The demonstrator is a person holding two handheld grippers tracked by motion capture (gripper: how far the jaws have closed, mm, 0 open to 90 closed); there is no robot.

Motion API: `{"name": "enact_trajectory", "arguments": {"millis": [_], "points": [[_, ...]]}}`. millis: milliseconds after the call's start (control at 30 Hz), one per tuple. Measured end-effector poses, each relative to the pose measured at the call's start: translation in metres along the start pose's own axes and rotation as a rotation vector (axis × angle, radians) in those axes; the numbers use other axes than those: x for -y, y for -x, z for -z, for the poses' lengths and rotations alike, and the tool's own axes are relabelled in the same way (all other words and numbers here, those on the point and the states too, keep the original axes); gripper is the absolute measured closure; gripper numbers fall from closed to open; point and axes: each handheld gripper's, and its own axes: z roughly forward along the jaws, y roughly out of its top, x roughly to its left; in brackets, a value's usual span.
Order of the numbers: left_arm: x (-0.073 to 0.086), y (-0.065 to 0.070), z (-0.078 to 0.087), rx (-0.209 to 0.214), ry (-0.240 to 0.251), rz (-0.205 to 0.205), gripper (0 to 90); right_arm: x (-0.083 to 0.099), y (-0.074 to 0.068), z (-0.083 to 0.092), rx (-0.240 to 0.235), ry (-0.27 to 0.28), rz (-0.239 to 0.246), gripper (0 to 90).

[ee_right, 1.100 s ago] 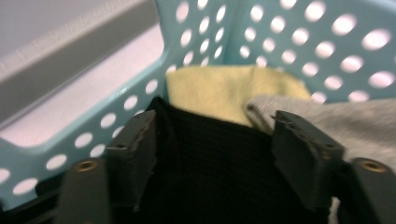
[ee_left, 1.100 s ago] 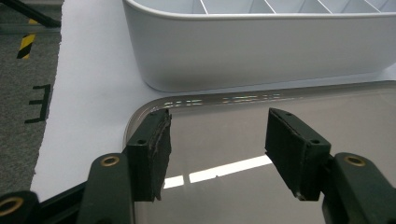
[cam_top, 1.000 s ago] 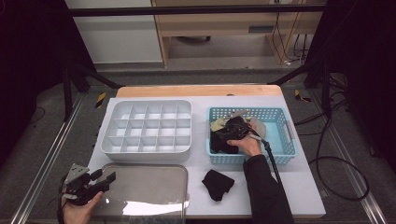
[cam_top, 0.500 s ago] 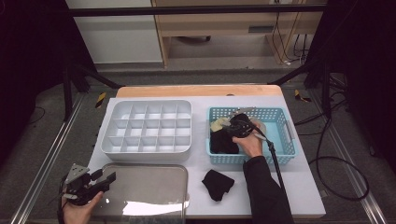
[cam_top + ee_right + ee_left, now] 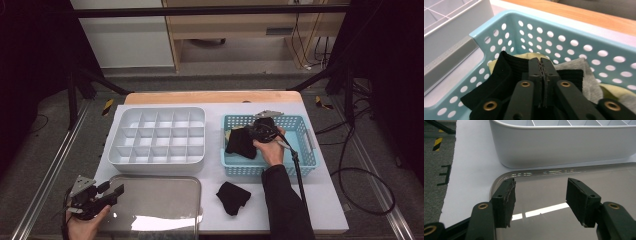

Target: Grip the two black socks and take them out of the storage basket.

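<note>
black sock point(image 5: 241, 141): in the blue basket point(image 5: 305, 131), left half, partly lifted, draped over the basket's left wall; in the right gripper view point(image 5: 506, 72) its ribbed cuff sits right at the jaws
right gripper point(image 5: 265, 131): over the basket; jaws nearly together after a quick close and slight reopen, black fabric pinched in the thin gap
right hand point(image 5: 270, 150): wraps the gripper, dark sleeve up from bottom edge
other socks point(image 5: 589, 75): grey and pale yellow, under the black one
second black sock point(image 5: 233, 197): flat on white table point(image 5: 320, 200), in front of basket, apart from it
white divider tray point(image 5: 157, 135): left of basket, cells bare
clear lid point(image 5: 155, 200): near edge, in front of tray
left gripper point(image 5: 539, 195): jaws wide, nothing between, hovering at lid's left corner
left hand point(image 5: 85, 225): bottom left
</note>
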Motion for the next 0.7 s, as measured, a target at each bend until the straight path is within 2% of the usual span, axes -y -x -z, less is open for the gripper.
{"name": "enact_trajectory", "arguments": {"millis": [100, 167, 300, 333, 433, 567, 700], "points": [[0.000, 0.000, 0.000, 0.001, -0.002, -0.003, 40.0, 0.000, -0.004, 0.000, 0.005, 0.019, 0.017, 69.3], [0.000, 0.001, 0.000, 0.003, 0.000, -0.003, 40.0, -0.001, -0.006, 0.000, -0.009, 0.032, 0.027, 63.3], [0.000, 0.001, 0.000, 0.002, -0.004, -0.005, 40.0, -0.002, -0.014, -0.002, -0.011, 0.087, 0.039, 38.8], [0.000, 0.001, 0.000, 0.003, -0.004, -0.007, 40.0, -0.002, -0.015, -0.004, -0.015, 0.085, 0.038, 36.6], [0.000, 0.001, 0.000, 0.003, -0.003, -0.005, 40.0, 0.002, -0.018, -0.012, 0.004, 0.047, 0.080, 28.8], [0.000, 0.000, -0.001, 0.002, -0.003, -0.005, 40.0, 0.007, -0.017, -0.020, 0.025, -0.021, 0.092, 30.3], [0.001, 0.000, -0.002, 0.003, -0.007, -0.005, 40.0, 0.008, -0.017, -0.022, 0.013, -0.060, 0.081, 43.4]]}}
